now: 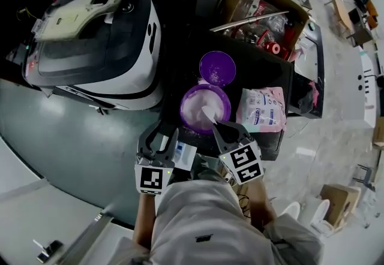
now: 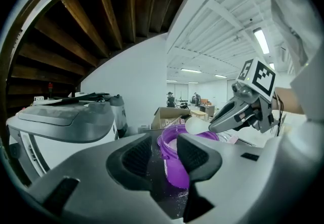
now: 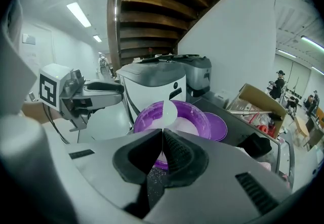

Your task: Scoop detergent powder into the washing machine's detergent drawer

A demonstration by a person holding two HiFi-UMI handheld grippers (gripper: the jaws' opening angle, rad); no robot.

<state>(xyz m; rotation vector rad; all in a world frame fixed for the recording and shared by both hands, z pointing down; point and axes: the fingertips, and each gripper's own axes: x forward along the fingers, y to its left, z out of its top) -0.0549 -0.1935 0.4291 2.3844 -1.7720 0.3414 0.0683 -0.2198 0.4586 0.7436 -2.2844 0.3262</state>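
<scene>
Hovering over the powder in the purple tub, a white spoon is clamped by its handle in the right gripper, while the left gripper is held with jaws apart beside the tub. A level scoopful should be carried left to the washing machine.

The purple tub stood upright and uncovered just beside the white washing machine. It held white detergent powder well up its walls. Its purple lid lay flat close behind it. The white spoon was clamped by its handle in the right gripper, with its bowl tilted over the powder inside the rim.
</scene>
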